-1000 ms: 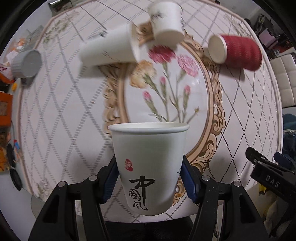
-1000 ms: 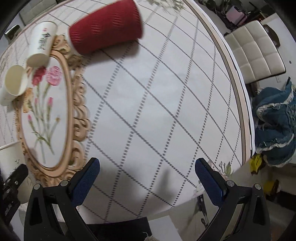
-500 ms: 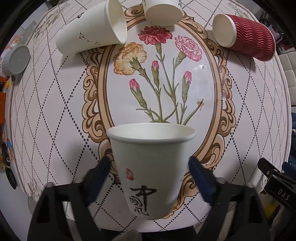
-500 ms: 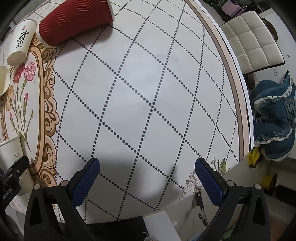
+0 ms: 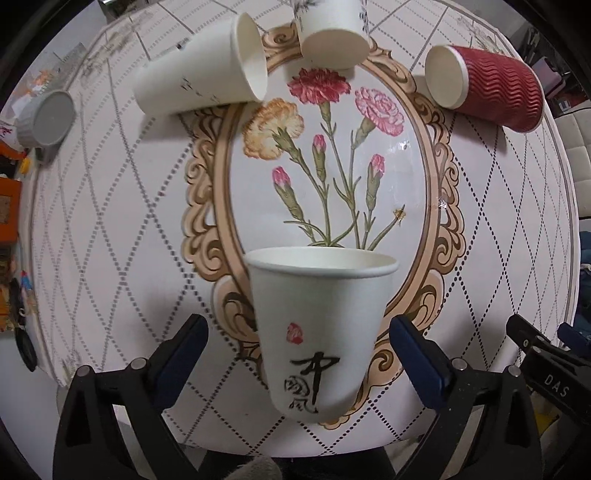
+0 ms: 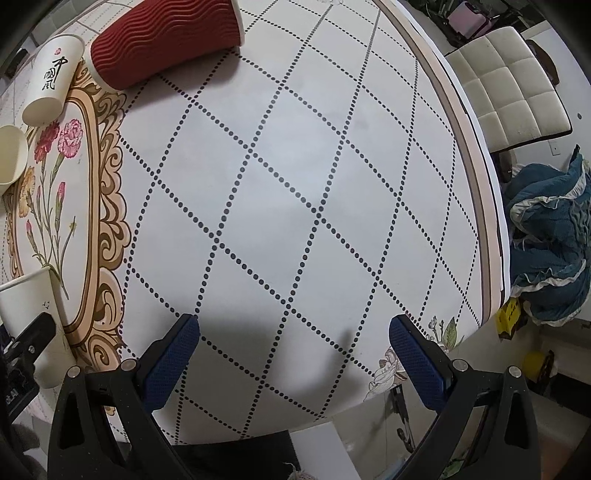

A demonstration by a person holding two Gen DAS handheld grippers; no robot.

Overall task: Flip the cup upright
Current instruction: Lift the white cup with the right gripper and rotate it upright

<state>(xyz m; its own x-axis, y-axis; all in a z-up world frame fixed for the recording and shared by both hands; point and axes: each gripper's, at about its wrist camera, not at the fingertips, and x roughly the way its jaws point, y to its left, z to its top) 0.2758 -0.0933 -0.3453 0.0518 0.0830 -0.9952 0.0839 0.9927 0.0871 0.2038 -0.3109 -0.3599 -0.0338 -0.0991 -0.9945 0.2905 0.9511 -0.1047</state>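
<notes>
The white paper cup (image 5: pixel 317 328) with black calligraphy stands upright, mouth up, at the lower middle of the left wrist view, on the near end of the worktop's (image 5: pixel 110 229) oval flower print. The left tool (image 5: pixel 295 354) is spread wide open, its blue pads clear of the cup's sides. Along the top of that frame lie three cups on their sides: a plain white cup (image 5: pixel 201 77) at upper left, another calligraphy cup (image 5: pixel 332 33) at top centre, and a red ribbed cup (image 5: pixel 487 92) at upper right. The right tool (image 6: pixel 295 354) also gapes open, holding nothing, over dotted worktop.
</notes>
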